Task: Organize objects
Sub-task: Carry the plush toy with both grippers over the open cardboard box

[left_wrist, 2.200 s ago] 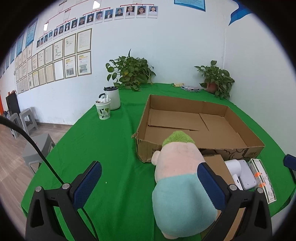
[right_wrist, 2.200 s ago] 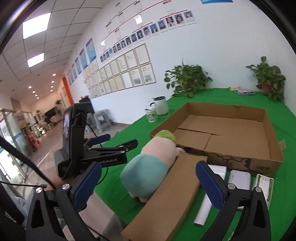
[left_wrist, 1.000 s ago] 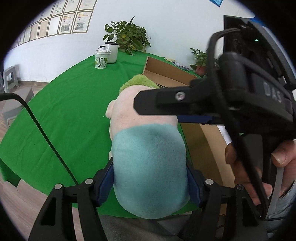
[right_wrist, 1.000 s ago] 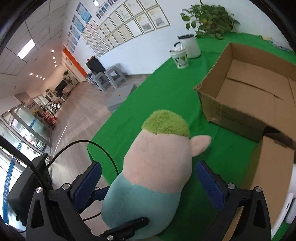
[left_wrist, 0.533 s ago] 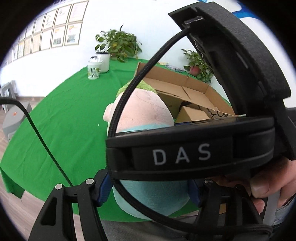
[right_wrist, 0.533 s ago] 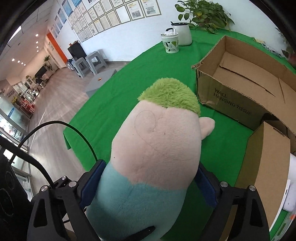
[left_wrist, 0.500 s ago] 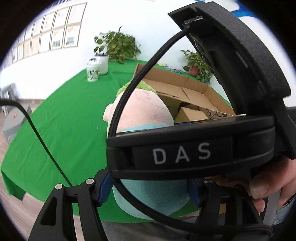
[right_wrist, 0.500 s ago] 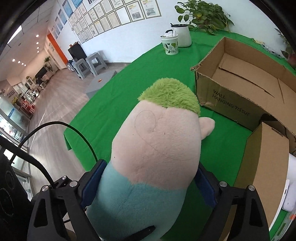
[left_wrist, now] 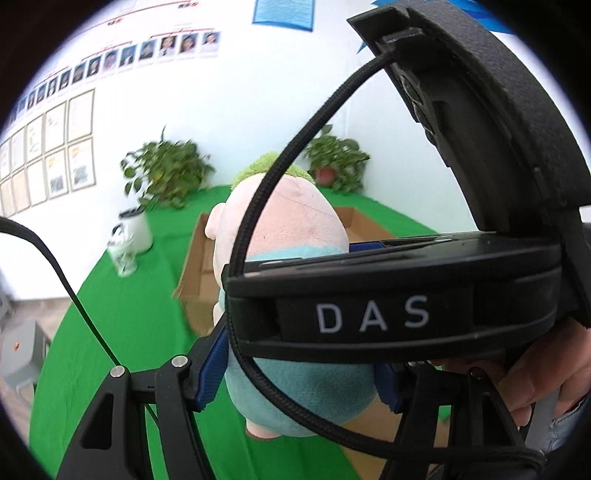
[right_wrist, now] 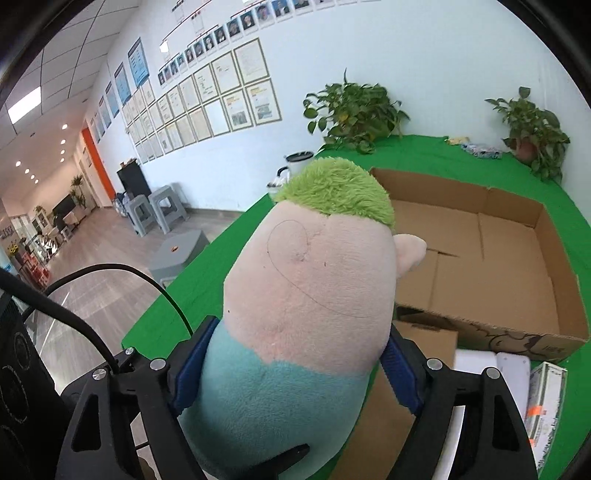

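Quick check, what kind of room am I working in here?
Likely an office or company lobby: rows of framed certificates and staff portraits line the wall, potted plants stand on the green-covered table, and a tiled ceiling runs overhead.

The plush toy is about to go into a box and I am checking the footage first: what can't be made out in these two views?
- Left wrist view: the right claw's black housing covers the plush toy's middle and most of the cardboard box.
- Left wrist view: plants and mug are blurred.
- Right wrist view: the toy hides the box's near left corner; the packet's print is too small.
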`<action>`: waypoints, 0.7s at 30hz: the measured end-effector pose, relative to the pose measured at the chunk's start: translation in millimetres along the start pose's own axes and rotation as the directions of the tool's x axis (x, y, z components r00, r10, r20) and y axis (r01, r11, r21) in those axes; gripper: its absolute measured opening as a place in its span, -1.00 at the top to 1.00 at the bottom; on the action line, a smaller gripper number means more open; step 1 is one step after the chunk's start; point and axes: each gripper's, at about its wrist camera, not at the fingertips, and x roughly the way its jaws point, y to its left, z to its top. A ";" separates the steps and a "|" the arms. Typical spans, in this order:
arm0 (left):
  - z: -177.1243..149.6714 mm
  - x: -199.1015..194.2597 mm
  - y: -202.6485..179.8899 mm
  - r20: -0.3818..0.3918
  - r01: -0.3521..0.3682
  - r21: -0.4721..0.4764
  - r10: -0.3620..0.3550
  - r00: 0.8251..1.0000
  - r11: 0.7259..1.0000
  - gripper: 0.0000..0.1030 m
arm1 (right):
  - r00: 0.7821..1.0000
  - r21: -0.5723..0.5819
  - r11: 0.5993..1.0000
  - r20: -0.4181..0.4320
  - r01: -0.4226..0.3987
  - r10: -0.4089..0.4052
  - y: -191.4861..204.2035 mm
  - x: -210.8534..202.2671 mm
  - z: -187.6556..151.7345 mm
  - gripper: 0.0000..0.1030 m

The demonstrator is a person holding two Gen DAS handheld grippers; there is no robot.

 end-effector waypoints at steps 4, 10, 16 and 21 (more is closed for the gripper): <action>31.6 6.5 -12.2 0.066 0.031 0.055 -0.034 0.997 0.998 -0.27 | 0.996 0.020 0.999 0.083 0.044 -0.045 -22.4 -32.9 28.1 -0.55; 88.1 20.6 -14.0 0.145 0.063 0.108 -0.078 0.986 0.992 -0.27 | 0.973 -0.008 0.994 0.203 0.109 -0.106 -36.1 -98.8 74.8 -0.53; 151.9 33.8 3.1 0.166 0.060 0.083 -0.073 0.983 0.995 -0.27 | 0.966 -0.036 0.992 0.233 0.120 -0.109 -40.6 -123.4 167.4 -0.52; 163.3 70.8 33.2 0.078 0.060 0.020 -0.061 0.995 0.998 -0.27 | 0.985 -0.040 0.994 0.148 0.098 -0.091 -53.6 -71.6 245.1 -0.51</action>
